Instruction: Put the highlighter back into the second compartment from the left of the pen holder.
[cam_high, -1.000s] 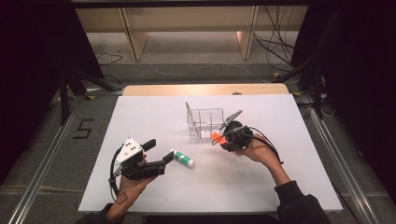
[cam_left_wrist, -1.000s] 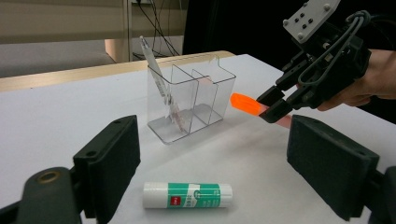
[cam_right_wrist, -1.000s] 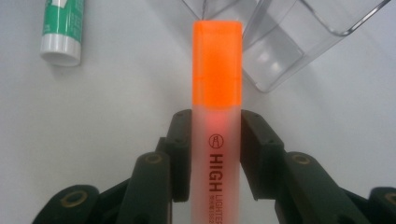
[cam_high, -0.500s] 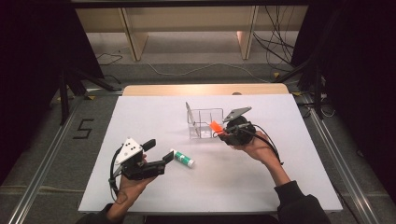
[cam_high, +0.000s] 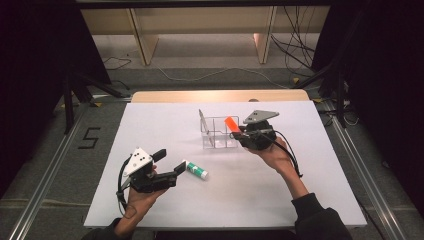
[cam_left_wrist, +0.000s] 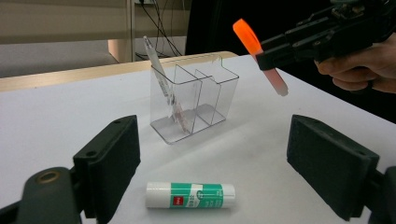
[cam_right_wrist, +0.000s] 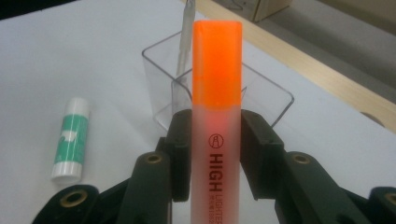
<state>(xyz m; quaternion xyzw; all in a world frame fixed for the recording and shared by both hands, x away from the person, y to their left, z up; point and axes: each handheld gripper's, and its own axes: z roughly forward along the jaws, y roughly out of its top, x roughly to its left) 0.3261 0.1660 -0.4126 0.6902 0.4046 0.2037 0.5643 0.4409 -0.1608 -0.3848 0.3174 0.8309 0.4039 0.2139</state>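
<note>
Gripping an orange-capped highlighter (cam_right_wrist: 215, 140) by its pale barrel, the right hand-held gripper (cam_high: 248, 134) was seen raised at the right end of the clear plastic organizer (cam_high: 218, 132) on the white bench (cam_high: 300, 200). The jaws were closed only as far as the barrel's width allowed, pads pressed on both its sides. In the left gripper view, the highlighter (cam_left_wrist: 259, 56) was held clear of the bench and tilted, cap uppermost, its long axis slanting down toward the organizer's (cam_left_wrist: 194, 102) open compartments, which lay just beside and below it. One end compartment was already occupied by a leaning pen (cam_left_wrist: 163, 86). The right forearm was extended diagonally across the bench, wrist cocked upward. Nearer the person, the left hand-held gripper (cam_high: 165, 170) was held low and level, its jaws spread wide and empty, with a green-and-white glue stick (cam_left_wrist: 189, 194) lying on its side between them, untouched.
</note>
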